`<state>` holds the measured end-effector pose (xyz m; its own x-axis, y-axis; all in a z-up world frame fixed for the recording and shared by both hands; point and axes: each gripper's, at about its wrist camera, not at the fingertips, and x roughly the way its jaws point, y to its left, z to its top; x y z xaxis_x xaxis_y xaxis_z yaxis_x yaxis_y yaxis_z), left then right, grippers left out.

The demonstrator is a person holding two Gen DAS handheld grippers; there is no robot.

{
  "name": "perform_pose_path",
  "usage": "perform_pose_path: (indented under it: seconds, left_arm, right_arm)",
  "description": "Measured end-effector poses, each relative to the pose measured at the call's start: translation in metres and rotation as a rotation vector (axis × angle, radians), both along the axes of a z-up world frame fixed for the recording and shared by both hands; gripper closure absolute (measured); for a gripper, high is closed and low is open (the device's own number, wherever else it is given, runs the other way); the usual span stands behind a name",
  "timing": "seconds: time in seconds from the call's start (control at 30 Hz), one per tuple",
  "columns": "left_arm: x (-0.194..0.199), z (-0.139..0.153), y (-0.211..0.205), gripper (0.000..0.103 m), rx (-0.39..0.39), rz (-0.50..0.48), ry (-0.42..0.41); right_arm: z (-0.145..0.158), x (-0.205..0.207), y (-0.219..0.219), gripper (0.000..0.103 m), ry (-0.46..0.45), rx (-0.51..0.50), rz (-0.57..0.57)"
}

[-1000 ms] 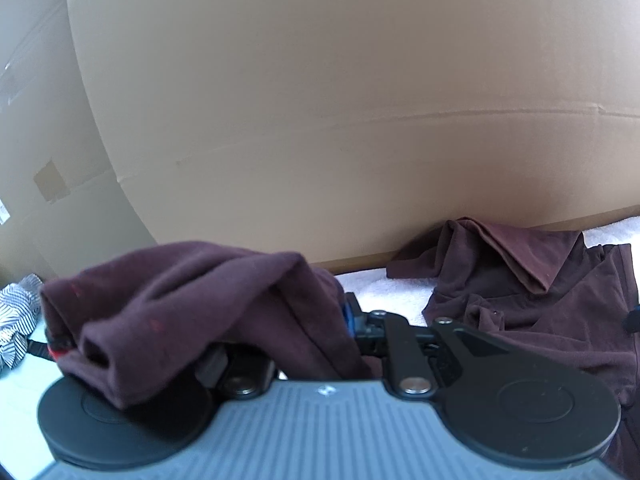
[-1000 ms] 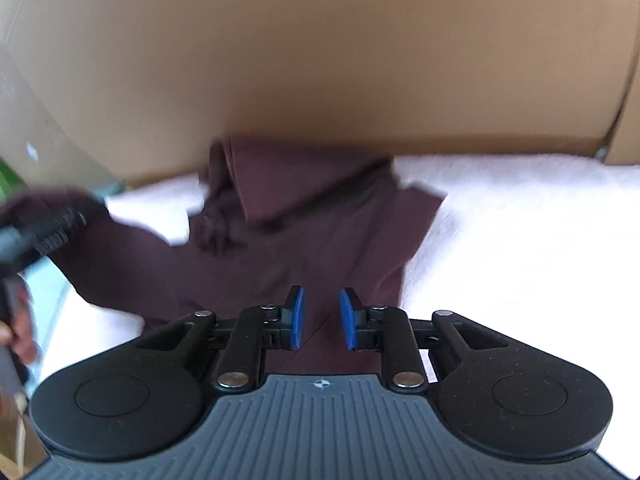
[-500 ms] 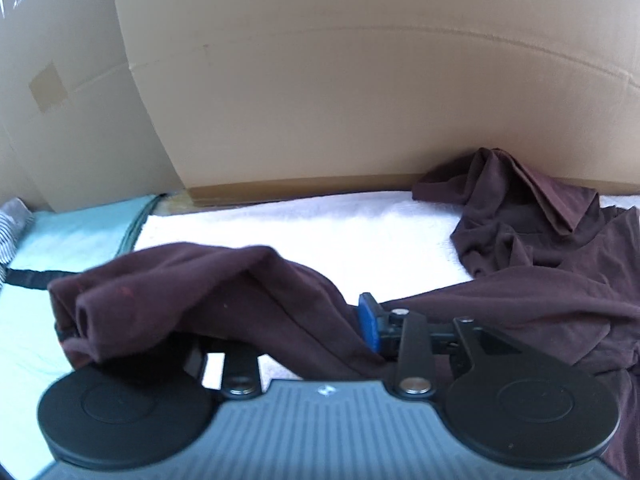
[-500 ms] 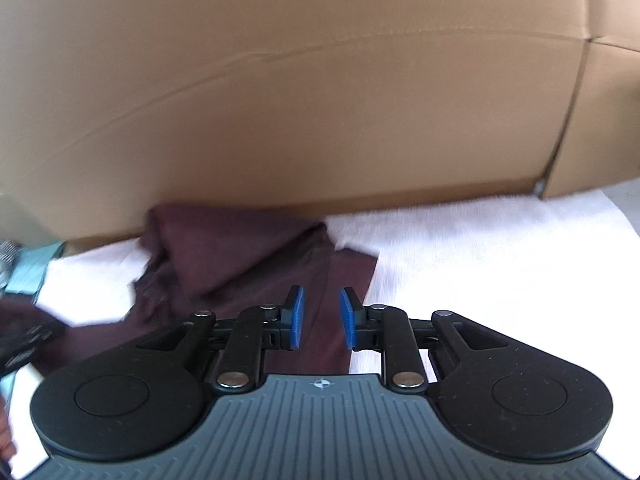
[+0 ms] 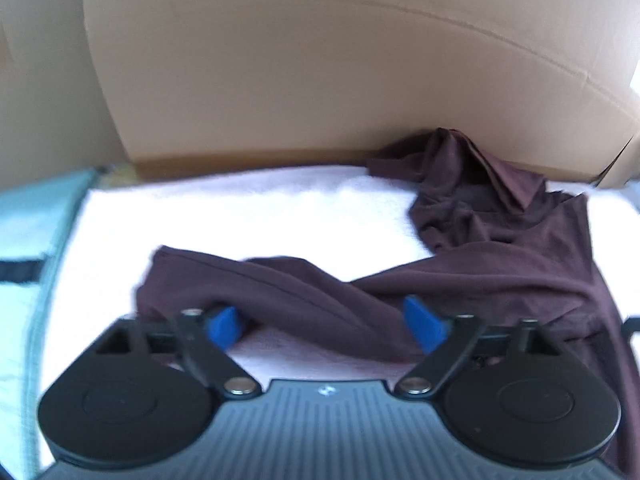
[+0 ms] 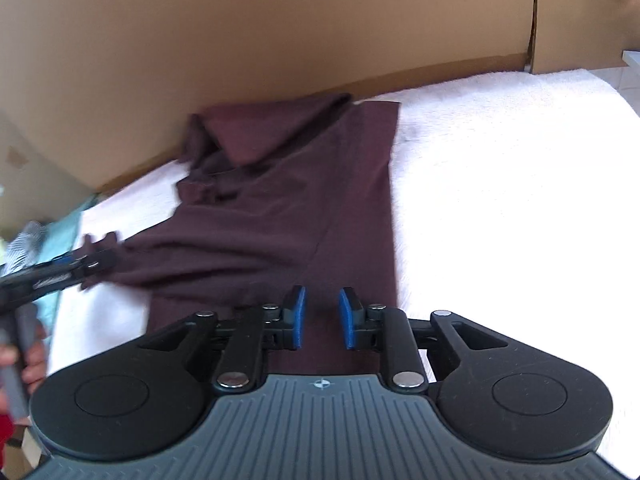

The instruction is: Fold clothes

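A: Entry, fold clothes. The dark maroon shirt [image 6: 288, 208] lies on the white towel [image 6: 500, 184] that covers the surface, collar end at the upper middle of the right wrist view, against the cardboard wall [image 6: 248, 40]. Its right edge runs straight down the frame; its left side is bunched.

B: Left gripper [image 5: 326, 322]?

A: Jaws have just been opening and now stand wide. The sleeve [image 5: 256, 280] lies slack on the towel across the gap between them, low in the left wrist view; neither pad presses it, so I read it as let go.

B: And the right gripper [image 6: 322, 316]?

A: Jaws narrowly apart with nothing pinched. It hangs over the shirt's lower part at bottom centre of its view; shirt cloth shows through the gap, and I can't tell whether the fingers touch it.

B: Step in hand?

A: My reading: laying the sleeve out flat before any fold. To do it well, lift the left gripper clear without dragging cloth, then smooth the twisted sleeve so its seam lies flat.

B: Risks?

A: 1: a pad snagging the slack sleeve on the way out. 2: folding over the bunched collar, which would lock the creases in. Flatten that first.
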<state>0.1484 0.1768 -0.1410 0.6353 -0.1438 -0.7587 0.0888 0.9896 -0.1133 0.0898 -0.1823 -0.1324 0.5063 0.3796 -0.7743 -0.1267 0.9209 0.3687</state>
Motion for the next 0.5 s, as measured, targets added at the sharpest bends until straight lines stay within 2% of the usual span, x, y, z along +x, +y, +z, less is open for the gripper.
perform_pose_path:
  seconds: [0.1, 0.23, 0.33, 0.4, 0.47, 0.5]
  left_arm:
    - [0.001, -0.004, 0.000, 0.014, -0.073, 0.013, 0.019]
    - [-0.001, -0.011, -0.002, 0.014, -0.176, 0.021, 0.064]
    - [0.000, -0.018, -0.009, 0.014, -0.180, 0.028, 0.082]
    - [0.002, -0.019, -0.016, 0.014, -0.155, 0.030, 0.073]
    - [0.004, -0.020, -0.023, 0.022, -0.130, 0.032, 0.065]
    - [0.006, -0.019, -0.024, 0.034, -0.113, 0.045, 0.058]
  right_arm:
    - [0.015, -0.036, 0.006, 0.079, -0.003, -0.072, 0.099]
    - [0.021, -0.093, 0.021, 0.079, -0.003, -0.190, 0.298]
    - [0.017, -0.122, 0.027, 0.079, 0.040, -0.205, 0.369]
    - [0.013, -0.132, 0.033, 0.079, 0.053, -0.234, 0.386]
    - [0.008, -0.140, 0.041, 0.080, 0.055, -0.278, 0.397]
    - [0.007, -0.143, 0.046, 0.080, 0.044, -0.315, 0.403]
